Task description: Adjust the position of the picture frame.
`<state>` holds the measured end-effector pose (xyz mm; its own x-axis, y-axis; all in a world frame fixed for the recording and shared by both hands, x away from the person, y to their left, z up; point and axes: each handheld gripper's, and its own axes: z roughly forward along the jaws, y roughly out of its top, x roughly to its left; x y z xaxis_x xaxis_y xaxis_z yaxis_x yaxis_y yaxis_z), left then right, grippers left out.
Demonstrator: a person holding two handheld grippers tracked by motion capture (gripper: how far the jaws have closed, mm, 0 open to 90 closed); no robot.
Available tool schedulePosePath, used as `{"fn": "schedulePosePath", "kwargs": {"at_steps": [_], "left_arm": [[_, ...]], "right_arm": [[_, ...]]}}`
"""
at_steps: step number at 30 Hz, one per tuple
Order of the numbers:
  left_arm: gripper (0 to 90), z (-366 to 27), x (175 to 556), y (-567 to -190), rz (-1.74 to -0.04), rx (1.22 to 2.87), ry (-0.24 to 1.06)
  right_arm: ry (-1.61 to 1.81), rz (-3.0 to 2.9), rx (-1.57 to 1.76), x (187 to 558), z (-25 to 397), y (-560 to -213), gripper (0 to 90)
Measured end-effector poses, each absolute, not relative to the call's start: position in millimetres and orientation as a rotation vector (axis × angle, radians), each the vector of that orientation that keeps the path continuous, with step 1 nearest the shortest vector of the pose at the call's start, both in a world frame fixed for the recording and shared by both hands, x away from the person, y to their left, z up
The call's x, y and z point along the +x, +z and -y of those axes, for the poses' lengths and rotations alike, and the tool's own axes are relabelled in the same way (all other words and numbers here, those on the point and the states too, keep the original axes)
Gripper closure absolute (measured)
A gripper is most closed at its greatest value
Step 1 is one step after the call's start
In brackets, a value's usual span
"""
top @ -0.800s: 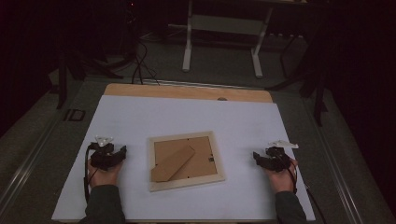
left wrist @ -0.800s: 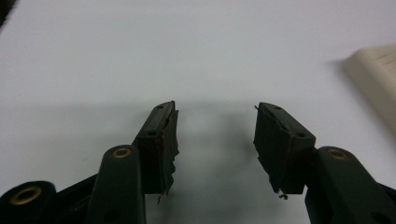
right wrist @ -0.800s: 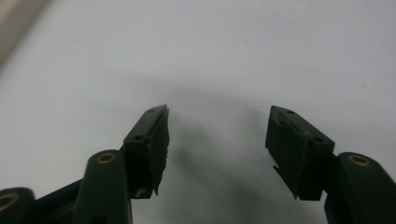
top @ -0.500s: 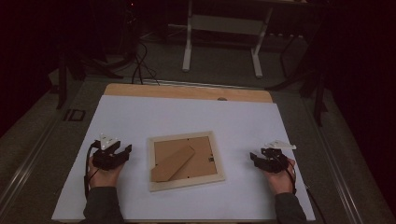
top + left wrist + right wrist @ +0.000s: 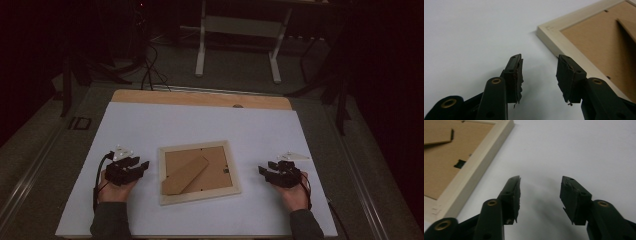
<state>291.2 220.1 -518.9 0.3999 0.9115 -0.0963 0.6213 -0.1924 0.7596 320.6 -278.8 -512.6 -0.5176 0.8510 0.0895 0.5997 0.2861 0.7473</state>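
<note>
Picture frame (image 5: 199,171) is lying face down near the middle of the white table cover (image 5: 200,125), its pale wooden border surrounding a brown backing board (image 5: 220,172) — and across that board a cardboard stand flap (image 5: 184,175) is running on a slant. The frame is sitting between the two grippers, slightly turned against the near table edge. Beyond the cover, a strip of bare wooden tabletop (image 5: 200,98) is showing along the far side.

The left gripper (image 5: 142,166) is resting low over the cover just beside the frame's left edge, a hand (image 5: 114,189) wrapping around it from below. In the left gripper view its jaws are standing apart with nothing between them (image 5: 539,72), and the frame's corner (image 5: 584,42) is lying just ahead and to one side; whether the nearer jaw is touching the wood I cannot tell.

The right gripper (image 5: 261,171) is hovering a little further off from the frame's right edge, held by the other hand (image 5: 294,192). Its jaws are likewise gaping empty (image 5: 540,192) over bare white surface — the frame's border (image 5: 474,170) is passing to the side in the right gripper view, near but clearly apart.
</note>
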Motion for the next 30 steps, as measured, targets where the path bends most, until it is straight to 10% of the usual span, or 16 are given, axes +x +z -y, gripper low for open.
{"fn": "schedulePosePath", "kwargs": {"at_steps": [30], "left_arm": [[90.0, -192, 291, -530, -1.185, 2.038, 0.323]], "right_arm": [[1.092, -2.362, 1.184, 309, 252, -512, 68.4]]}}
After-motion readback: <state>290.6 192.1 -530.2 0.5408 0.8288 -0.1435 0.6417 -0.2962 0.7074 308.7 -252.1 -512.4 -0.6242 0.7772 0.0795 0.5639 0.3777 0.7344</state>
